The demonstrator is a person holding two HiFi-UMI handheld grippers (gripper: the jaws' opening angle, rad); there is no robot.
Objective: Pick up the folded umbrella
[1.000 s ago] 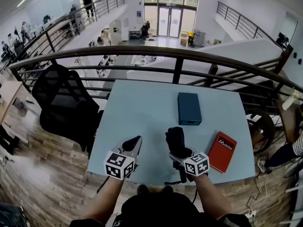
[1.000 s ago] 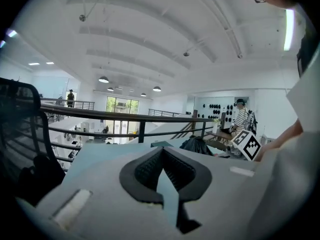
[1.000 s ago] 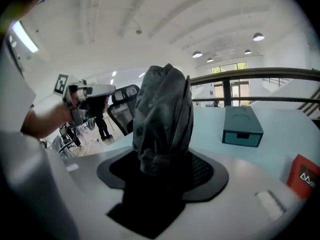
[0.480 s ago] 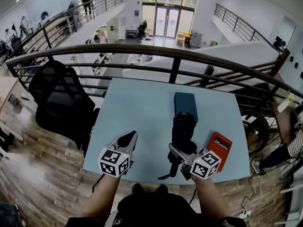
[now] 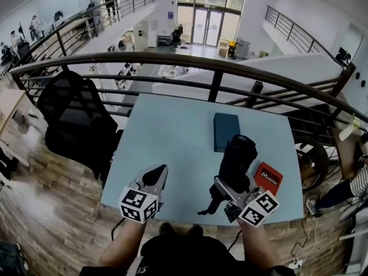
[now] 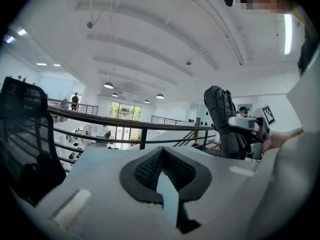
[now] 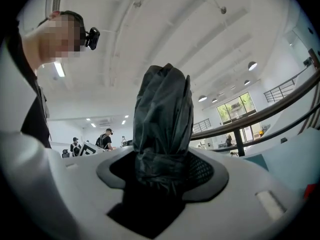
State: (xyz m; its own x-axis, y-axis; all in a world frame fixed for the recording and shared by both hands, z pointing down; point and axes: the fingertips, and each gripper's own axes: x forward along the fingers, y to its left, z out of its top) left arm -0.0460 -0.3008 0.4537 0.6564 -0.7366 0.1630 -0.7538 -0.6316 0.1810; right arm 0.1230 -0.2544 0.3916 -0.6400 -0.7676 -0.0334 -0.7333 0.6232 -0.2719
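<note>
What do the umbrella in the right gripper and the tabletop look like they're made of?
Folded umbrella: thin black fabric, probably nylon or polyester; faint sheen, creased and bunched where the right gripper clamps it. Tabletop: smooth, matte pale blue, likely laminate or painted board; no grain shows.

1. One umbrella (image 5: 237, 160).
2. Two grippers: a left gripper (image 5: 154, 176) and a right gripper (image 5: 225, 184).
3. One table (image 5: 172, 137).
4. One teal box (image 5: 226, 131).
5. One red book (image 5: 267, 179).
6. One chair (image 5: 72, 117).
</note>
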